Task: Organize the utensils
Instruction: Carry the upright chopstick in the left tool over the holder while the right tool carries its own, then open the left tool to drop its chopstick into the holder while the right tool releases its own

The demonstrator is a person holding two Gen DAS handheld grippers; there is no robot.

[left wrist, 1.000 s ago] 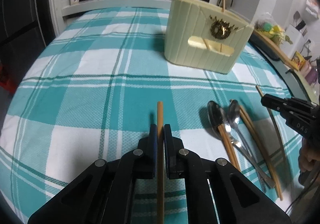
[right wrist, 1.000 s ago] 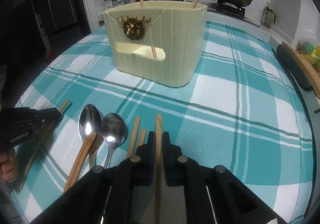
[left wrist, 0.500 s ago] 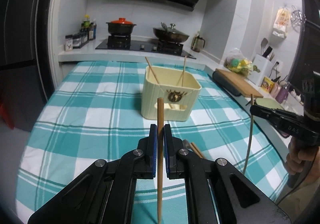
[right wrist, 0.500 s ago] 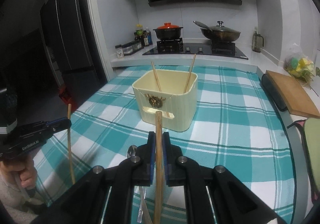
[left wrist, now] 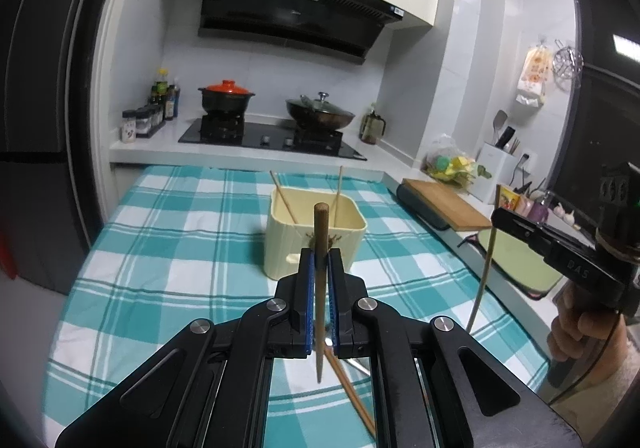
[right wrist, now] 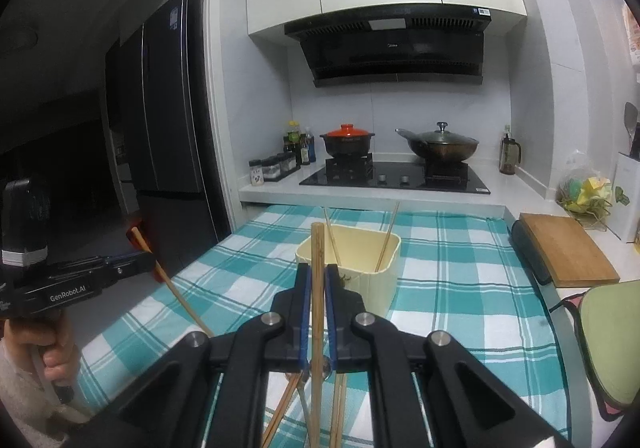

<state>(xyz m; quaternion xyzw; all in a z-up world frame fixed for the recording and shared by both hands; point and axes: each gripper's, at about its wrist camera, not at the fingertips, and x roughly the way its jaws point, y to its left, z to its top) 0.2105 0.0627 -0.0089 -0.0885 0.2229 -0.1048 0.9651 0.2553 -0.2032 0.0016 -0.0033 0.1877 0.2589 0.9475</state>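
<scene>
A cream utensil holder (left wrist: 316,236) stands mid-table with two chopsticks leaning inside; it also shows in the right wrist view (right wrist: 352,260). My left gripper (left wrist: 320,260) is shut on a dark wooden chopstick (left wrist: 321,288), held upright high above the table. My right gripper (right wrist: 316,280) is shut on a bamboo chopstick (right wrist: 317,308), also upright and raised. Each gripper shows in the other's view, the right (left wrist: 504,220) and the left (right wrist: 136,260). More chopsticks (right wrist: 280,412) and a spoon, mostly hidden by the gripper, lie on the cloth below.
A teal checked cloth (left wrist: 180,248) covers the table. Behind it is a hob with a red-lidded pot (left wrist: 226,98) and a wok (left wrist: 320,116). A wooden board (left wrist: 444,204) lies at the right, a dark fridge (right wrist: 168,128) at the left.
Both grippers have risen well above the table, each carrying its chopstick from lying flat to upright. The holder now looks farther away.
</scene>
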